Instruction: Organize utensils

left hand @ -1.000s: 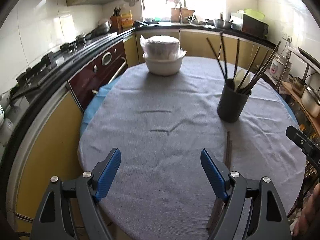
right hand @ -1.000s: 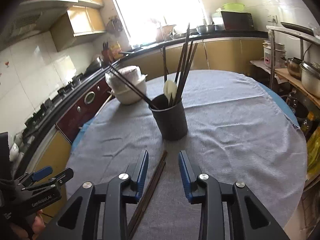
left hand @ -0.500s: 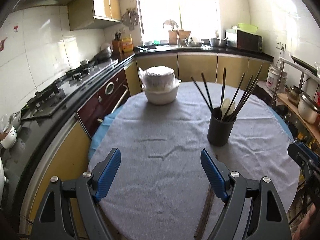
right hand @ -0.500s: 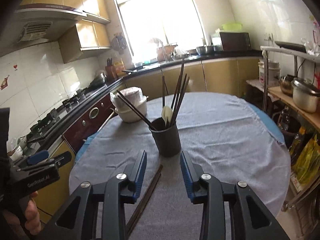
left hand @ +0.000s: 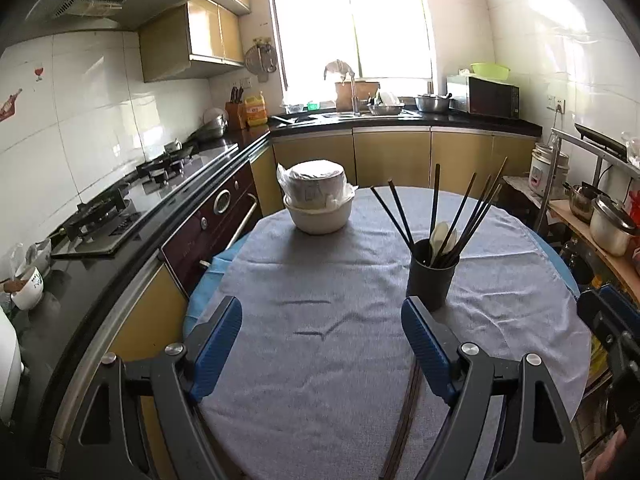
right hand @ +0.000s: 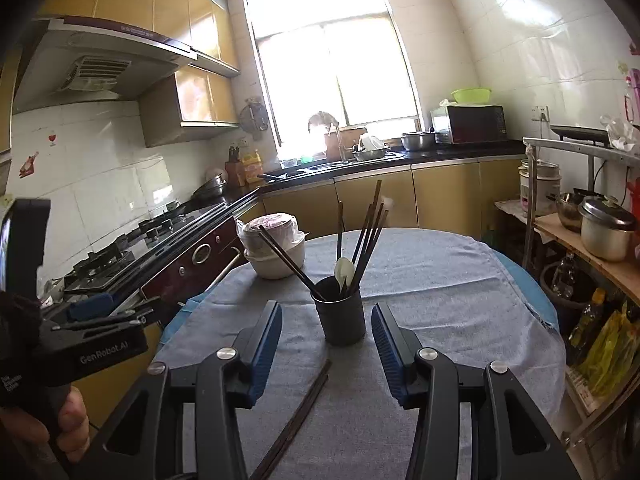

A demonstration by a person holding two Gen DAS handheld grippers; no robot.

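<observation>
A dark cup [left hand: 430,284] [right hand: 344,320] stands on the grey-clothed round table [left hand: 320,248] and holds several dark chopsticks and a white spoon [right hand: 344,272]. A loose pair of dark chopsticks [left hand: 404,420] [right hand: 300,412] lies flat on the cloth in front of the cup. My left gripper [left hand: 320,312] hovers wide open above the table's near half, nothing between its fingers. My right gripper [right hand: 326,314] hangs above the loose pair with its jaws opening and nothing between them; the cup shows beyond the gap. Each gripper appears at the edge of the other's view.
A stack of white bowls in plastic wrap [left hand: 318,204] [right hand: 274,252] sits at the table's far left. A counter with a gas hob [left hand: 104,216] and an oven runs along the left. A shelf with metal pots [right hand: 600,236] stands to the right.
Both grippers have risen and drawn back from the table, so the cup looks smaller and farther. The right jaws have spread wider. The loose chopsticks stay flat on the cloth.
</observation>
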